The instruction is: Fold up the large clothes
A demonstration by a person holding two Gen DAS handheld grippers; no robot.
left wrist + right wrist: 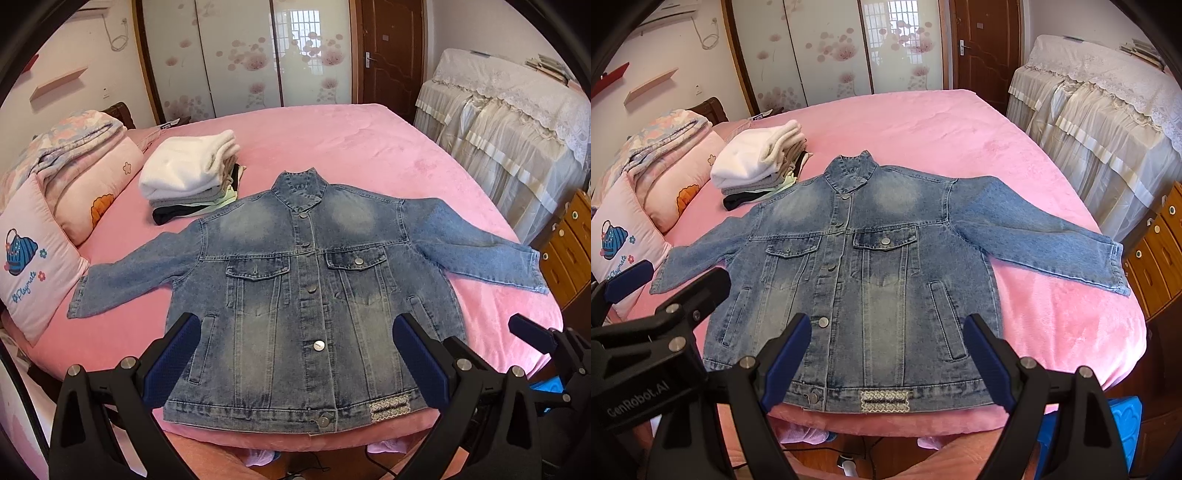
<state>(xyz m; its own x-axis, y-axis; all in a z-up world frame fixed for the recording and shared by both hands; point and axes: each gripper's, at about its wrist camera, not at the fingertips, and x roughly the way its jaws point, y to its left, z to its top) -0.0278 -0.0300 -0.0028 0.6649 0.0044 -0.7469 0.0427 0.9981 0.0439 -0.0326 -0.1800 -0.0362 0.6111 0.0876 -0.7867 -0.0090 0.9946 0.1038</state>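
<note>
Denim jacket (306, 295) lies flat, front up, on the pink bed (369, 147), buttoned, collar at the far end, hem at the near edge of the bed. Both sleeves spread out: 1 to the left toward the pillows (40, 258), 1 to the right reaching the bed's right edge. 2 chest pockets w/ flaps, a small woven label (391, 408) on the hem right of the bottom button.

Left gripper (295, 354) is wide open, holding nothing, hovering above the near part of the jacket; its blue pads (173, 358) sit apart over the jacket's lower left and lower right. Right gripper (886, 354) also spread open and empty, above the hem area, pads apart either side of the label zone. In the right wrist view the left gripper shows at the near left; in the left wrist view the right one's tip shows at the near right.

Stack of folded clothes (188, 177), white item on top, sits far left of the jacket, just beside its left shoulder. Wardrobe (243, 55) and door (391, 48) at the far wall; lace-covered furniture (509, 122) on the right.
</note>
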